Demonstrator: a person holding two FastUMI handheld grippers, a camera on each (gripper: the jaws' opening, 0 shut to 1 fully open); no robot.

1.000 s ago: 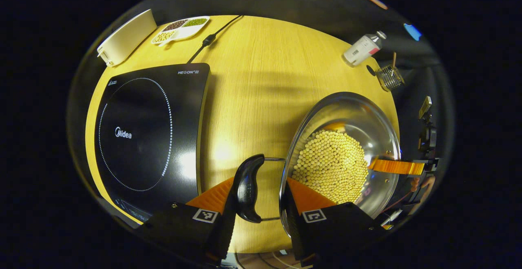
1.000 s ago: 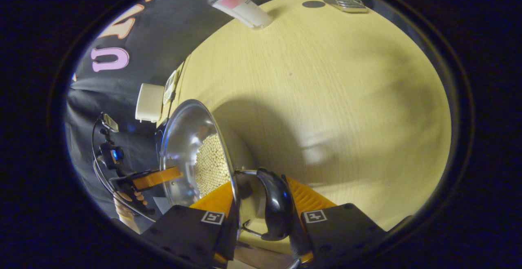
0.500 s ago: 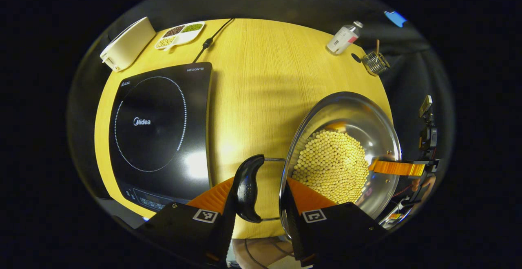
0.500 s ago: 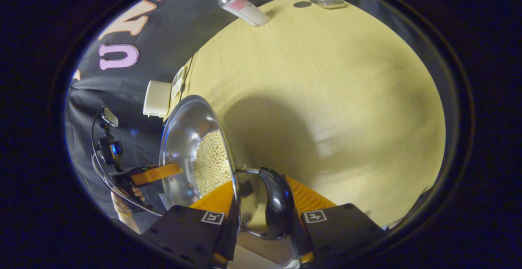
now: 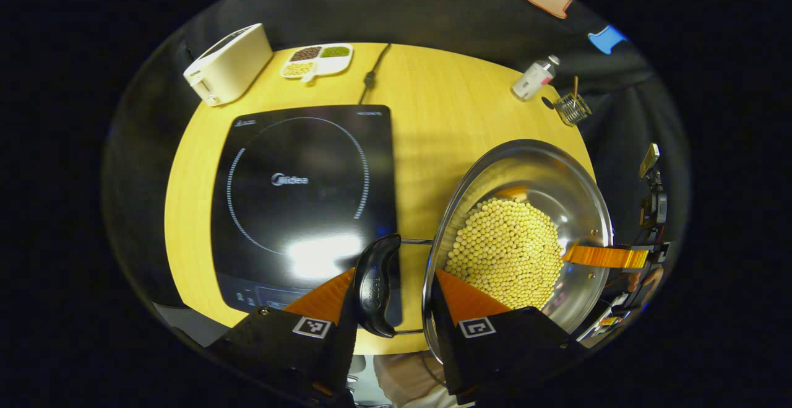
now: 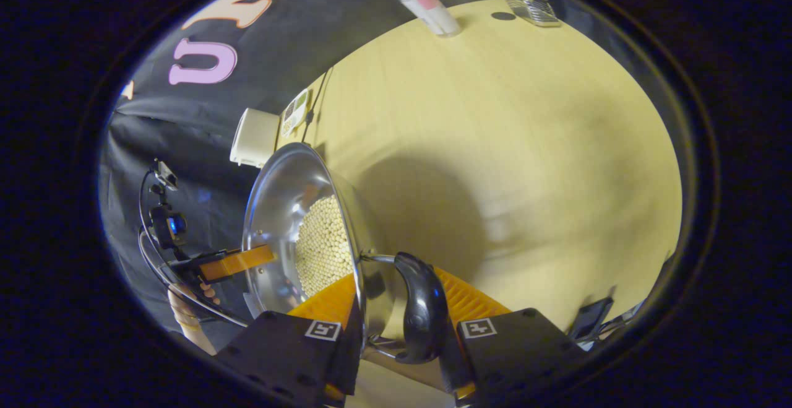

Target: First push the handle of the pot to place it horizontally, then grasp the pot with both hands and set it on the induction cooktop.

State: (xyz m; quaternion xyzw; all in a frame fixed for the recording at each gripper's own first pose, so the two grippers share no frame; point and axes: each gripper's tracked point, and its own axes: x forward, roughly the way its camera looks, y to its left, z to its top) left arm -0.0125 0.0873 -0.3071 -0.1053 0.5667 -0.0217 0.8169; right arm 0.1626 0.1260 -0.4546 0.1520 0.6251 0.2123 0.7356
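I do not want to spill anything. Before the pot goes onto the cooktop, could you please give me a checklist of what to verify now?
1. The left gripper clamps one black handle and the rim of the round steel pot: ok.
2. The right gripper clamps the opposite black handle: ok.
3. The glass of the flat black induction cooktop is free: ok.
4. The pot is above the cooktop ring: not ok, it hangs beside the cooktop.
5. The small yellow beans are inside the pot: ok.
6. The pot is level: cannot tell.
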